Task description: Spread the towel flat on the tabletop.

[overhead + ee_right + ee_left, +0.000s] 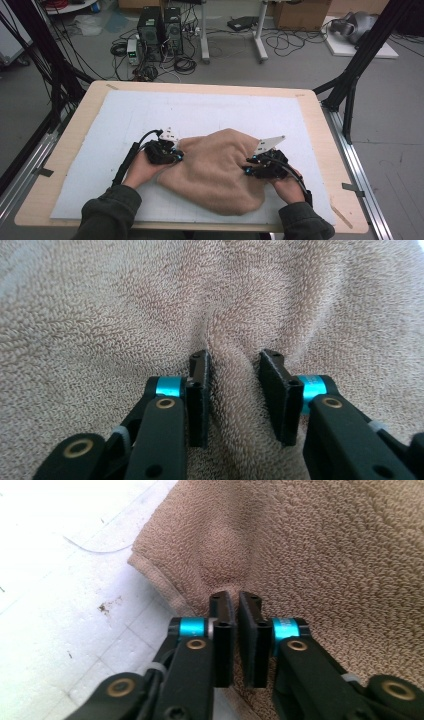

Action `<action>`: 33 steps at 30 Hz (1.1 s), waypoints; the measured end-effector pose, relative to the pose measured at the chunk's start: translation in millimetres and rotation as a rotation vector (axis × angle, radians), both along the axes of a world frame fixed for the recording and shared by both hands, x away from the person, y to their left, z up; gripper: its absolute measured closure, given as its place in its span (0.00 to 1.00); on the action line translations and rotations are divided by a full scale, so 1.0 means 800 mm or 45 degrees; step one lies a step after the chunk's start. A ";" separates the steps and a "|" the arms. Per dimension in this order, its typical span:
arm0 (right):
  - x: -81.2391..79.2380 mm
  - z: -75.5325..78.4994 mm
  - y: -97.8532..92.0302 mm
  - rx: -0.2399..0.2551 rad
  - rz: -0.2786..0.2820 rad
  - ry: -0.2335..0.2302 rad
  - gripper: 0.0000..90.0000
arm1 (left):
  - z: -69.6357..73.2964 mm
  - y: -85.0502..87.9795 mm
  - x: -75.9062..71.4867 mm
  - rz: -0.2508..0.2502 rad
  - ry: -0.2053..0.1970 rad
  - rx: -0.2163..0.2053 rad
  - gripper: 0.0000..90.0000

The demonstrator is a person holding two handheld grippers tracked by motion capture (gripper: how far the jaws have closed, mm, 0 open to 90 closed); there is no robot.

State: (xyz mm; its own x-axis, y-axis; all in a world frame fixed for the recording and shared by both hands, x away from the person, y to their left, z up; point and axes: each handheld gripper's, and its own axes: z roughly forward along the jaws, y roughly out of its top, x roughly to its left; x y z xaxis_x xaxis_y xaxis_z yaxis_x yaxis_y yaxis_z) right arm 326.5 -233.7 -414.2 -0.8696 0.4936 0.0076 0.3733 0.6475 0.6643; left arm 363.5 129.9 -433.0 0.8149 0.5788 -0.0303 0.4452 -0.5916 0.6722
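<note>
From above I see my left tongs [176, 156] and right tongs [248, 166] set against opposite edges of a crumpled tan towel [216, 170], which lies between them on the white board [100, 145]. Along the left tongs [236, 600] the jaws stand nearly together, pinching a thin fold of the towel [300, 545] just beside its hemmed edge. Along the right tongs [233, 360] the jaws stand somewhat apart with a raised ridge of towel [100, 315] gripped between them.
</note>
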 end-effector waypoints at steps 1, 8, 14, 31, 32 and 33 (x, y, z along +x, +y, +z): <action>0.000 0.002 -0.002 0.019 -0.003 0.000 0.76 | 0.001 0.000 -0.001 0.001 -0.007 0.016 0.96; -0.001 0.025 0.000 0.085 0.018 -0.046 0.78 | 0.034 0.031 -0.026 0.039 -0.112 -0.023 0.96; 0.000 0.055 0.027 0.149 0.094 -0.108 0.79 | 0.077 0.074 -0.048 0.106 -0.215 -0.057 0.97; -0.077 0.017 0.054 0.132 0.256 -0.015 0.81 | 0.026 0.094 -0.146 -0.050 -0.098 -0.041 0.96; -0.079 0.016 0.054 0.131 0.260 -0.008 0.81 | 0.023 0.093 -0.147 -0.058 -0.088 -0.036 0.96; -0.079 0.015 0.053 0.140 0.270 0.002 0.80 | 0.021 0.093 -0.145 -0.055 -0.085 -0.046 0.96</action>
